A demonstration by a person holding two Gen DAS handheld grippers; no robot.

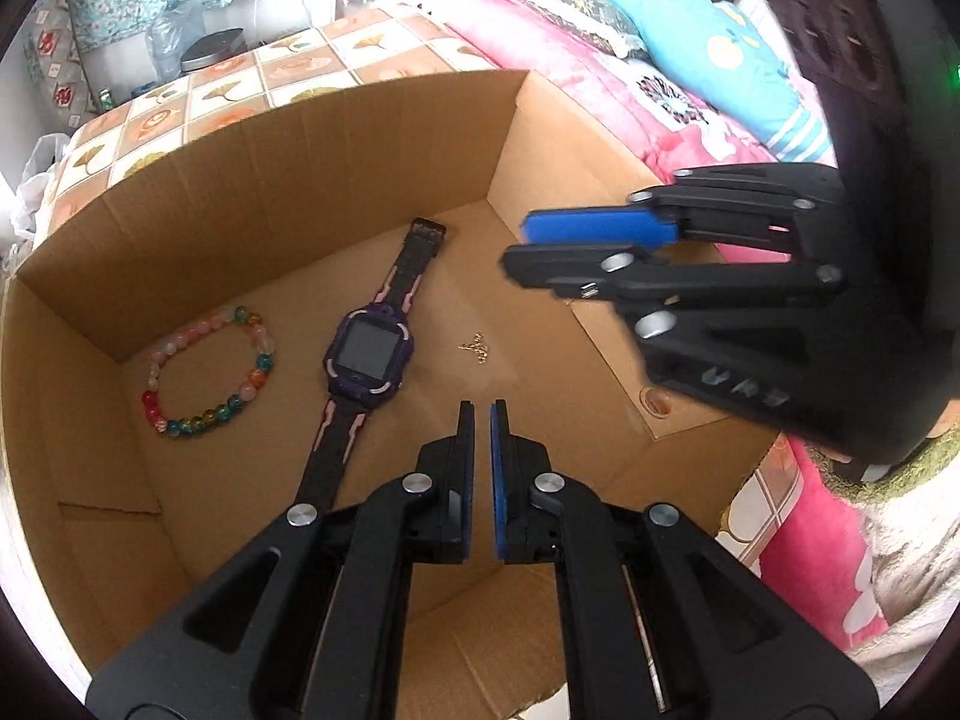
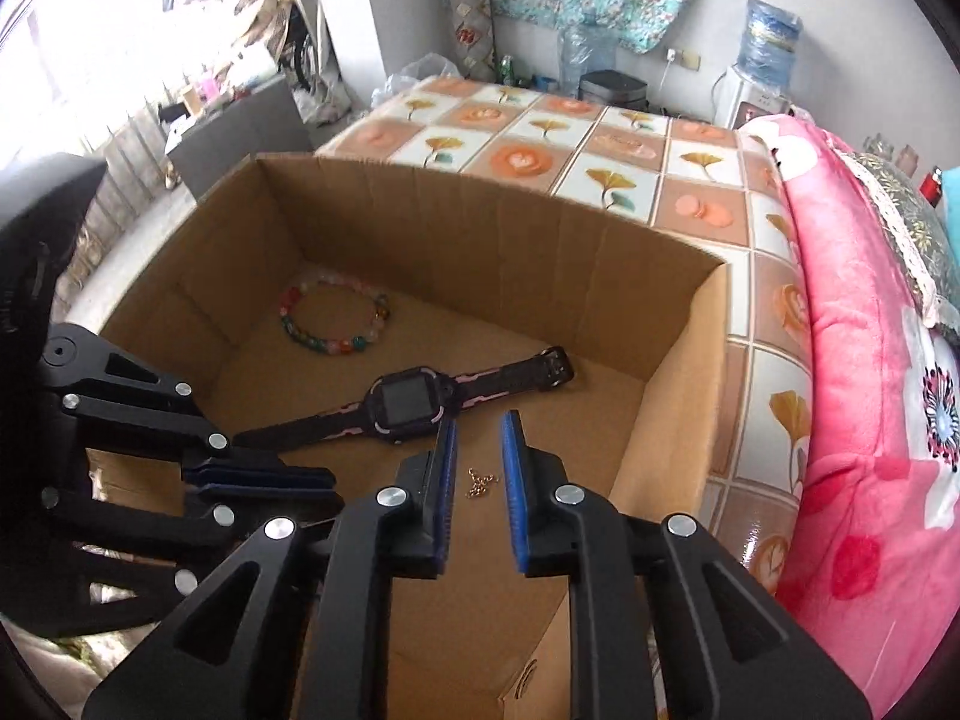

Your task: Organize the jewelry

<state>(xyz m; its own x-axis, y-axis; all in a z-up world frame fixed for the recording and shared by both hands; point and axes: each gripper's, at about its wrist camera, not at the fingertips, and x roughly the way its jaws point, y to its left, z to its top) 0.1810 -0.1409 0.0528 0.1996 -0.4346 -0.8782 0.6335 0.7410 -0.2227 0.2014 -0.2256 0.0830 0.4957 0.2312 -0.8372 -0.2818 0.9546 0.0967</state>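
Observation:
An open cardboard box (image 1: 336,180) (image 2: 480,222) holds three things on its floor. A coloured bead bracelet (image 1: 207,369) (image 2: 333,324) lies at the left. A black and purple smartwatch (image 1: 369,354) (image 2: 408,402) lies in the middle. A small gold chain piece (image 1: 475,348) (image 2: 482,483) lies to its right. My left gripper (image 1: 482,414) (image 2: 327,480) hovers over the box floor, its jaws nearly together and empty. My right gripper (image 2: 480,426) (image 1: 516,246) is open a little and empty, above the gold chain piece.
The box sits on a bed with a tiled floral sheet (image 2: 600,138). A pink quilt (image 2: 858,420) lies along the right of the box. A blue pillow (image 1: 720,42) rests behind it. A water dispenser (image 2: 762,72) and a bin (image 2: 612,90) stand at the far wall.

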